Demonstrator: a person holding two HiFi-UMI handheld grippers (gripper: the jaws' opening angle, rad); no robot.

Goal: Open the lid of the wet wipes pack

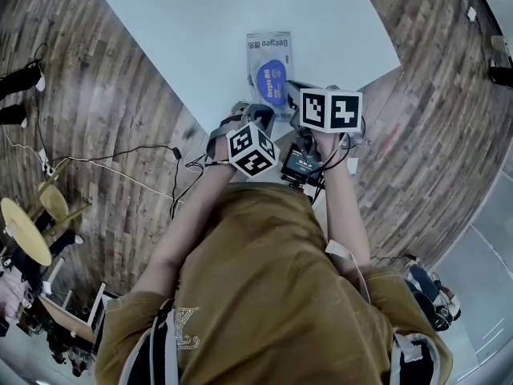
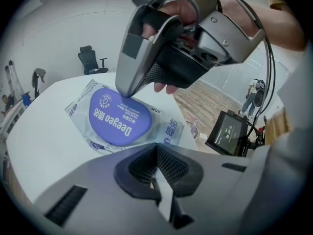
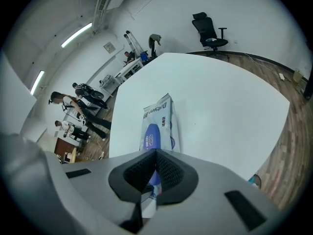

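Right gripper (image 2: 123,93) touches lid (image 2: 116,117); pack (image 2: 169,132) on table (image 2: 39,143).

Light was bright, cool and even, coming from long ceiling strip lamps (image 3: 76,35) seen in the right gripper view. The matte white tabletop (image 1: 200,38) read nearly washed out, with only faint, soft shadows. Fisheye bowing was strong at every edge, both gripper views had black corners, and the nearest foreground was soft.

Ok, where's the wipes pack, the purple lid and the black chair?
pack (image 1: 268,45): head view, on the printed end beyond the lid.
lid (image 2: 115,116): left gripper view, on the middle of the purple flap.
chair (image 3: 202,22): right gripper view, on its backrest.
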